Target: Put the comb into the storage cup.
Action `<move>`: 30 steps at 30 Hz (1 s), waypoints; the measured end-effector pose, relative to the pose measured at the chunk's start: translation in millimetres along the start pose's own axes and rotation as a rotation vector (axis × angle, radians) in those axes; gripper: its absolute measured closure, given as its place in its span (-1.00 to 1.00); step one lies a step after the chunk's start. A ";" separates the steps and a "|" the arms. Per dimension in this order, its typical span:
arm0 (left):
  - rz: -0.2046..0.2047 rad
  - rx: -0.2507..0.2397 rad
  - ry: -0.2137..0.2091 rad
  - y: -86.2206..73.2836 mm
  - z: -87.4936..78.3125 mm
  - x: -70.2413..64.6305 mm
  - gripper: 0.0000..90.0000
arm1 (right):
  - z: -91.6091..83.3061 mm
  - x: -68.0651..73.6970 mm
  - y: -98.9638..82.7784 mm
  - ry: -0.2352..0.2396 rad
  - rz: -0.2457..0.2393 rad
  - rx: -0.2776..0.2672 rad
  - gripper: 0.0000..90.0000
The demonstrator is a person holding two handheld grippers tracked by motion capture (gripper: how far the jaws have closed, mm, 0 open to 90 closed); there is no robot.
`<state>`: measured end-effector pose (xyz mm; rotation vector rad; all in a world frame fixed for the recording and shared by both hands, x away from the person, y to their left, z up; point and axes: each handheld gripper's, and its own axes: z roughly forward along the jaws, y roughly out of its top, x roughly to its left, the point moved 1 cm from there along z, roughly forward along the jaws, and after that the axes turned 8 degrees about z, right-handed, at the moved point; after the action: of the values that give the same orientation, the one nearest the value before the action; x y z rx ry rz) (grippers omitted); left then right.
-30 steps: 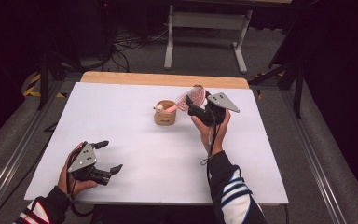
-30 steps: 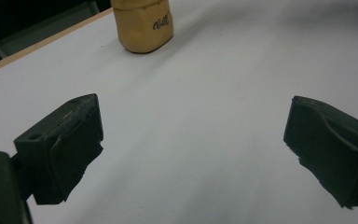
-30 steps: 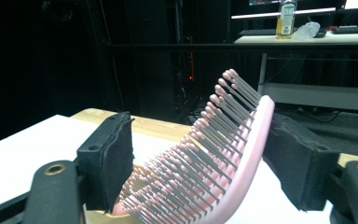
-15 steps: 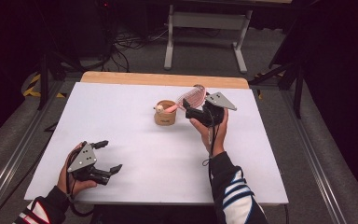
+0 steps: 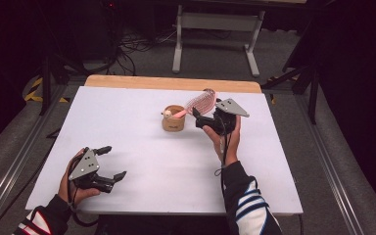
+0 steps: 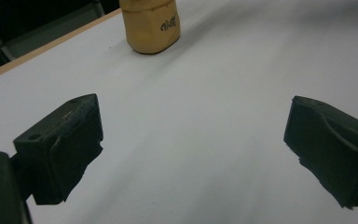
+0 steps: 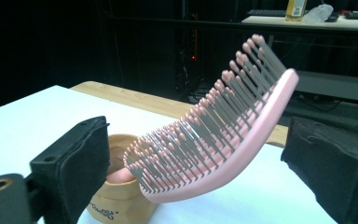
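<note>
A pink hairbrush [image 5: 203,102] stands tilted with its handle down in a small tan wooden cup [image 5: 174,119] at the middle of the white table [image 5: 127,122]. My right gripper [image 5: 199,119] is just right of the cup, with its jaws on either side of the brush head [image 7: 214,140]. The jaws have just been opening and the pads stand clear of the brush. The cup [image 7: 119,196] sits below the brush. My left gripper [image 5: 115,161] rests open and empty near the front left edge, facing the cup [image 6: 150,23].
A wooden strip [image 5: 171,83] runs along the table's far edge. Beyond it stand a grey metal frame [image 5: 215,22] and floor cables [image 5: 137,44]. Bare white tabletop lies between the two grippers.
The right gripper's jaws stand a little wider around the brush head. Both hands, the brush and the cup kept their places.
</note>
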<state>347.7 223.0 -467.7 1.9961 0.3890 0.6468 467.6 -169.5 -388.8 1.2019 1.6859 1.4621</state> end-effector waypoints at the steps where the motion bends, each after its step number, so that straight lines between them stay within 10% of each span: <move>1: -0.001 -0.001 0.000 0.1 -0.1 0.2 -0.88 | -0.5 0.0 0.7 0.001 -0.003 -0.003 -0.84; 30: 0.002 0.004 -0.012 0.9 0.0 -1.1 -0.88 | -28.1 0.2 22.2 -0.007 -0.094 -0.051 -0.82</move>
<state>346.9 222.0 -467.2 2.0038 0.3810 0.6353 448.3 -181.7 -361.2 1.0853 1.6671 1.4337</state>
